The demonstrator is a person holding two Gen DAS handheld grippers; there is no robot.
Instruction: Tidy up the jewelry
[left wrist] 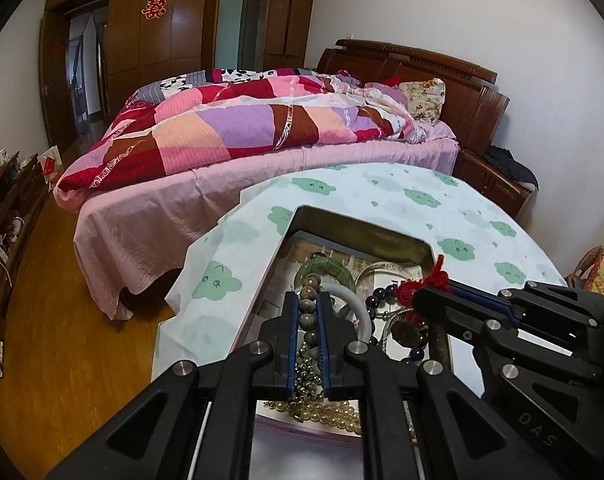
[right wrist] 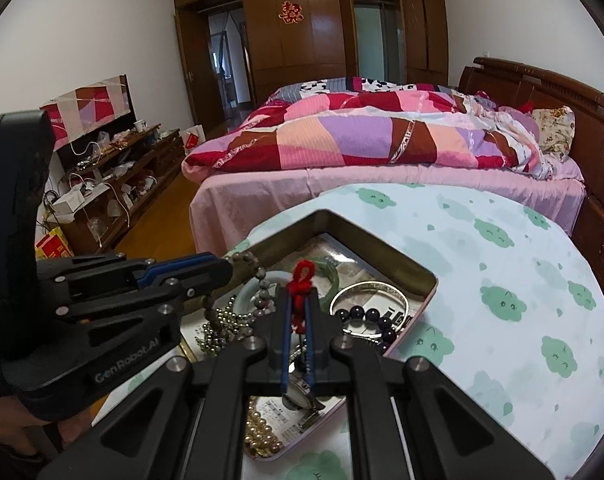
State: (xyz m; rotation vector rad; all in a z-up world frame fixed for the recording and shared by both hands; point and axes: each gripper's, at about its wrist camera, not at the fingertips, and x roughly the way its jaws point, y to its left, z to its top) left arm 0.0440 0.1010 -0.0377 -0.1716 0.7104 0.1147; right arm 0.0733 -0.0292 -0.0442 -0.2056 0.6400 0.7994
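Gripping a brown bead strand (left wrist: 306, 312), the left gripper (left wrist: 306, 300) risks dragging tangled neighbours (pearls (left wrist: 334, 414), ball chain (left wrist: 304, 376)) from the tin (left wrist: 366, 226); the right gripper (right wrist: 299, 300), clamped on a red cord (right wrist: 299, 280), likewise.

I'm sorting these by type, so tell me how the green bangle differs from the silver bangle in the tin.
The green bangle is thick, translucent and stone-like; the silver bangle is a thin metal band. The green bangle lies toward the tin's far corner, partly behind the grey-brown bead strand; the silver bangle sits by the tin's right wall, with the dark purple bead bracelet across its near edge. Both are rigid rings lying flat inside the tin.
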